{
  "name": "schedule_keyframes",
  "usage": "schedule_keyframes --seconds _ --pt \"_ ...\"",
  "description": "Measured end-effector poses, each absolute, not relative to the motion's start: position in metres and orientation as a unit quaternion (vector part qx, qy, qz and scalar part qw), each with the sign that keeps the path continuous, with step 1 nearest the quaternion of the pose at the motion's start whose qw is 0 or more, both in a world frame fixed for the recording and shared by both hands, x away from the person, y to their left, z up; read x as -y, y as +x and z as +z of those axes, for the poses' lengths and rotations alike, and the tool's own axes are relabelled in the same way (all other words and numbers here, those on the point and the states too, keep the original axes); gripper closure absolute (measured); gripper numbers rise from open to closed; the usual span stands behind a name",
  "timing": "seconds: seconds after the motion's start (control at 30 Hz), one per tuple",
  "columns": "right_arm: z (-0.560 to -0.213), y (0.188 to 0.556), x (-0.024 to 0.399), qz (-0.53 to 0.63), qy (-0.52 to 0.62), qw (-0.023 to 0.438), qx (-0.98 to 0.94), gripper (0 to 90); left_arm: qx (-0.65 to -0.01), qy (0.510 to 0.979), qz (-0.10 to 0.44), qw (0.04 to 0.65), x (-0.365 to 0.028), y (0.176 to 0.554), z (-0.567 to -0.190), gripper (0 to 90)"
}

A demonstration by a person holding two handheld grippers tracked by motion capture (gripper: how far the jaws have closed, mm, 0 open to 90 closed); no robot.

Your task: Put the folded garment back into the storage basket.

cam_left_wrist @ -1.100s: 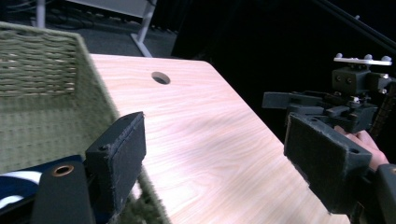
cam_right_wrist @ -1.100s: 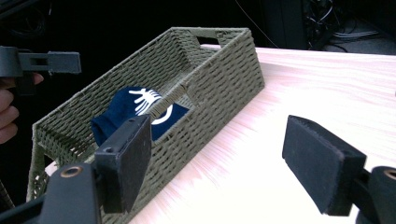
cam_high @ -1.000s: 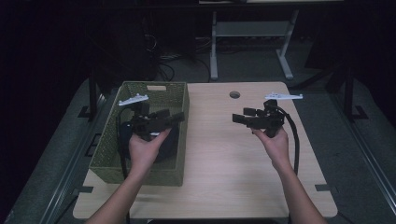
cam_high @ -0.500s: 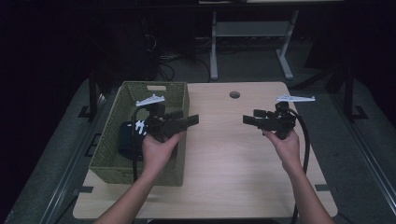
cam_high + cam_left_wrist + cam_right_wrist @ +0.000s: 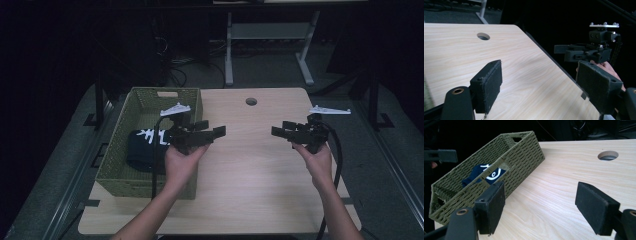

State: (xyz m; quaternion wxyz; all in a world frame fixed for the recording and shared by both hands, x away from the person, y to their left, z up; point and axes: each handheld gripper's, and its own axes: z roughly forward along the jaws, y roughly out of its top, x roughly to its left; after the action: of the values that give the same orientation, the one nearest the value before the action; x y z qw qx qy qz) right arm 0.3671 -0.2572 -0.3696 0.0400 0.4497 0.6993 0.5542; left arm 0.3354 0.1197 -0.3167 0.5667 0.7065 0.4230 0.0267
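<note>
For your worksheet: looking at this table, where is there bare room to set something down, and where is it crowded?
Free: the bare wood between the green basket and the table edge on the right, from the round hole to the near edge. Crowded: the basket on the left, holding a dark blue cloth, with the left gripper over its rim.

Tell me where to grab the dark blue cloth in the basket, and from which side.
Judging by its pose, take the dark blue cloth from above, at its bunched upper fold near the white print. It lies low inside the green woven basket, whose walls block any sideways approach. The left gripper, open and empty, is the nearer one, just past the basket's right wall.
</note>
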Motion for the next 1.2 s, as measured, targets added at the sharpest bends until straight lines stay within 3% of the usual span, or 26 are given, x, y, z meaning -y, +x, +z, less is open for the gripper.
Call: schedule_keyframes --seconds 1.2 --pt "-0.407 0.339 0.329 0.536 0.507 0.049 -0.674 23.2 -0.359 0.746 -0.014 0.561 -0.048 0.313 -0.360 21.4"
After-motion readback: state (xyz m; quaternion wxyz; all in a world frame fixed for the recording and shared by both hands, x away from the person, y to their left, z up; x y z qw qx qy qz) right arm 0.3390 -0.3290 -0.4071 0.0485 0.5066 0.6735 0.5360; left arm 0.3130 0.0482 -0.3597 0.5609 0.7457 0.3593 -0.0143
